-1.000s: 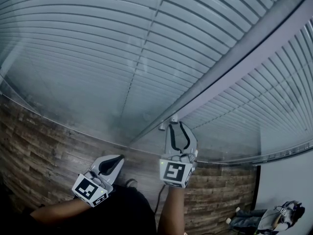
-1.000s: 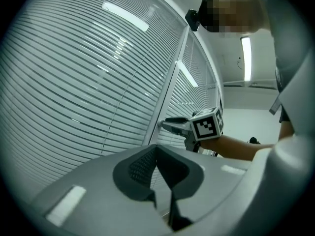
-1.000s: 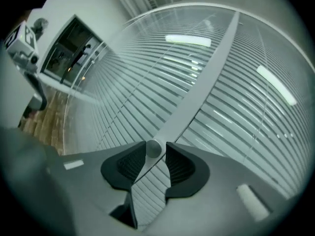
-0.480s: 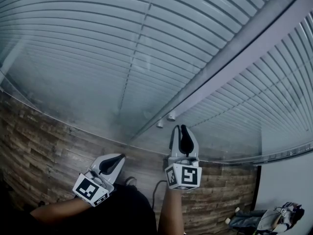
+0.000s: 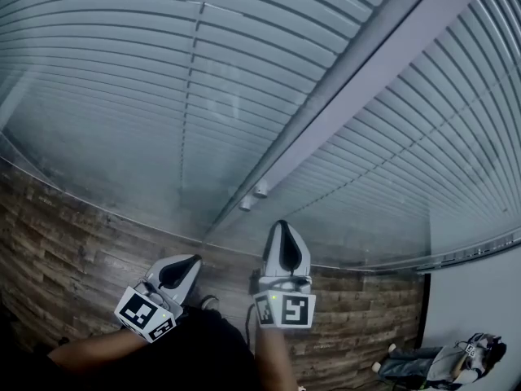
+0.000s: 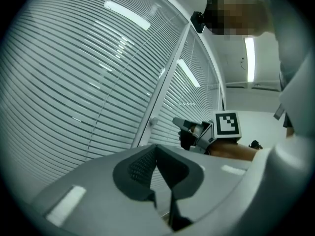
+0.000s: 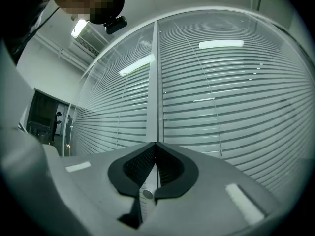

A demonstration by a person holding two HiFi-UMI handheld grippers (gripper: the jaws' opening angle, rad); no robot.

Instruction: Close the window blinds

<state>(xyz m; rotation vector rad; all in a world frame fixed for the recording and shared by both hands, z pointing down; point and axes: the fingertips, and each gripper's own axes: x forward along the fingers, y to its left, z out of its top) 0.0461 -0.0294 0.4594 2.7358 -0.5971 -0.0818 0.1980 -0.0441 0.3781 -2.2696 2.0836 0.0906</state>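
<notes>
The right gripper (image 5: pixel 281 226) has just been closing its fingers, and they now meet tip to tip with nothing between them. The left gripper (image 5: pixel 194 261), off to their left and a little nearer the person, has its fingers pressed together too and is likewise empty. The window blinds (image 5: pixel 244 72) hang straight ahead of both sets of fingertips, their pale horizontal slats running on either side of a light frame post (image 5: pixel 366 63). Two small round white knobs (image 5: pixel 260 191) sit at the foot of that post, just beyond the right fingertips and apart from them. In the right gripper view one knob shows through the gap behind the closed tips. The only print is a black-and-white square code on the right marker cube (image 5: pixel 285 309) and the left marker cube (image 5: pixel 146 316). Under the fingers lies a wood-plank floor (image 5: pixel 73 243).
</notes>
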